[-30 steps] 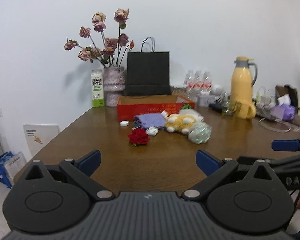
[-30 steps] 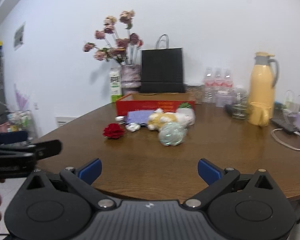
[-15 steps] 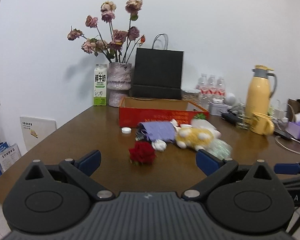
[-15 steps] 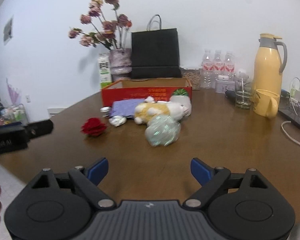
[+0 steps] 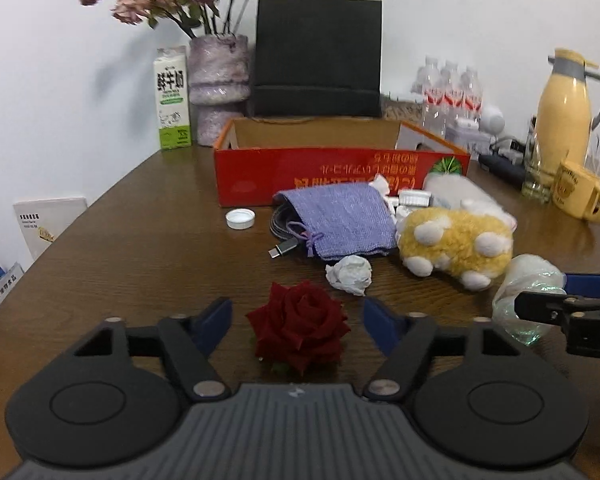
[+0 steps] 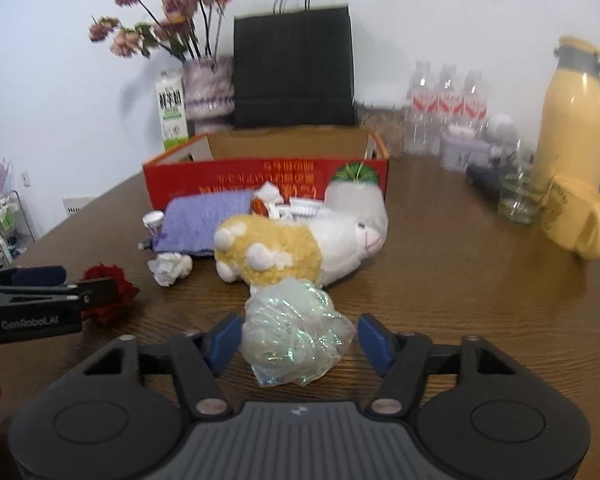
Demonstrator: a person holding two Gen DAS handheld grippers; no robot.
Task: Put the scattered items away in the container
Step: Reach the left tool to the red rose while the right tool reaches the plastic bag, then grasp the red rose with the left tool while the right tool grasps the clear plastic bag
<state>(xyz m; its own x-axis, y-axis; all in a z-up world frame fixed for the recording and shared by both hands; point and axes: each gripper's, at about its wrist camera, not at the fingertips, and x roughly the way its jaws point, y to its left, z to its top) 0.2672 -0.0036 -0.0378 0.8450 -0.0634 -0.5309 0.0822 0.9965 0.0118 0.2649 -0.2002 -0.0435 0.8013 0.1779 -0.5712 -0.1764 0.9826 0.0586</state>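
I have nothing in the red box point(image 5: 260, 176) yet — my left claw point(image 5: 298, 320) is closing around the rose point(image 5: 298, 326), my right claw point(image 6: 300, 338) around the crinkled plastic bag point(image 6: 294, 334), neither pinched — the rest lies on the desk point(image 5: 140, 240).

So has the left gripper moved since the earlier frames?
Yes. The left gripper has advanced toward the red box, which now looms larger in its view, and now straddles the red rose, jaws closing, pads not yet touching it.
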